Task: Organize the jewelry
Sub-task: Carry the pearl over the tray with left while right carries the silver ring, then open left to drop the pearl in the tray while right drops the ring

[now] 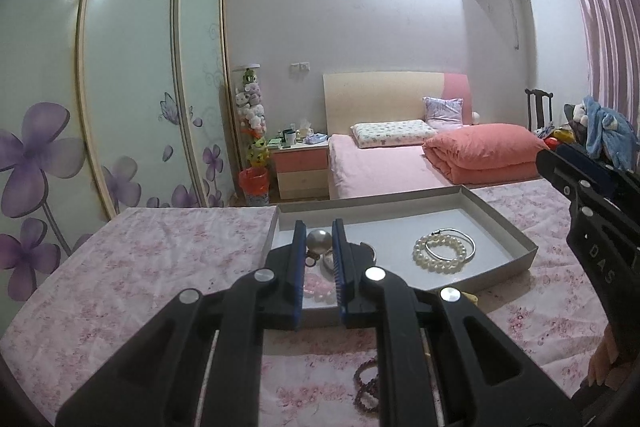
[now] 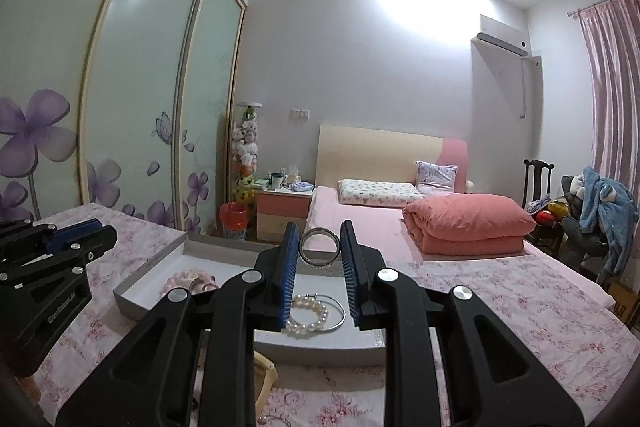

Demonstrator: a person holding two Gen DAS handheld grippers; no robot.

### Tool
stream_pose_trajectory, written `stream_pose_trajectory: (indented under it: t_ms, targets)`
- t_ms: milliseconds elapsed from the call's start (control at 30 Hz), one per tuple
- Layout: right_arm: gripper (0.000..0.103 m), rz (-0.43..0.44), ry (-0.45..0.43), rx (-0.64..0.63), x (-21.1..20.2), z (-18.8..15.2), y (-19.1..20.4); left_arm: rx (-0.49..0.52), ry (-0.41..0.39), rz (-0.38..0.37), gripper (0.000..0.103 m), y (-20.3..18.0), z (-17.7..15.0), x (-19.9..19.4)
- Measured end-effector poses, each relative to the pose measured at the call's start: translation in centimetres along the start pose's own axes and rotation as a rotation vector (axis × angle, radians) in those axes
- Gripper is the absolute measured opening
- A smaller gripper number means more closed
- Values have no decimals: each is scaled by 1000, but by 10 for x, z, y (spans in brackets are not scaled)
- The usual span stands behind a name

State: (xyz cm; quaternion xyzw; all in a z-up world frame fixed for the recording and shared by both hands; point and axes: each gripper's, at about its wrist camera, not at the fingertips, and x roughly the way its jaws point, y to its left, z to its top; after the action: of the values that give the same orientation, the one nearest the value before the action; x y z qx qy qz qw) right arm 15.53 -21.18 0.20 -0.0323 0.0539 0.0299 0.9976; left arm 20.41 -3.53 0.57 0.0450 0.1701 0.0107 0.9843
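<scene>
**Both tools loaded over the tray**

On the left, the left tool [image 1: 316, 247] is clamped on a large pearl [image 1: 319, 242] with a small ring hanging under it, perhaps an earring or pendant. It hovers over the near left corner of the grey tray [image 1: 520, 245], which sits on a surface covered with a pink flowered cloth [image 1: 160, 259]. Beneath the pearl lie a pink bead bracelet [image 1: 318, 287] and a piece of metal I cannot identify. To set the pearl down well, I would lower it until it nearly touches the tray floor, beside the pink beads and not on them, then part the fingers slowly so the round pearl does not roll.

In the middle of the tray lie a white pearl bracelet [image 1: 439, 254] and a thin silver bangle [image 1: 460, 247], overlapping each other.

To the right, the right tool [image 2: 320, 247] is clamped across a silver ring band [image 2: 320, 247], held upright above the tray's far side. It should go to bare tray floor, clear of the pearl bracelet; tilting it flat before release would probably stop it wheeling away.

Still outside the tray, on the cloth near the person, are a dark red bead bracelet [image 1: 366, 383] and a pale yellow item [image 2: 266, 377].
</scene>
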Motion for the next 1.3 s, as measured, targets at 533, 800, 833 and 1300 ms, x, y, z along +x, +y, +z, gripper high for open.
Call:
stream_pose_trajectory:
  t_ms: [533,800,833,1300]
  targets:
    - [23,-1,16,23,6,-4,-4,-4,13,-15,13,-4,-2,9]
    - [23,-12,11,17,14,1,-7,-12,27,-4,13,-3,1,22]
    - [23,-14,10,18,16,2,-7,-14,29,-2,13,-3,1,25]
    - [23,101,230,65,96,-9,-15,-46,157,-93,14,-10,7,95]
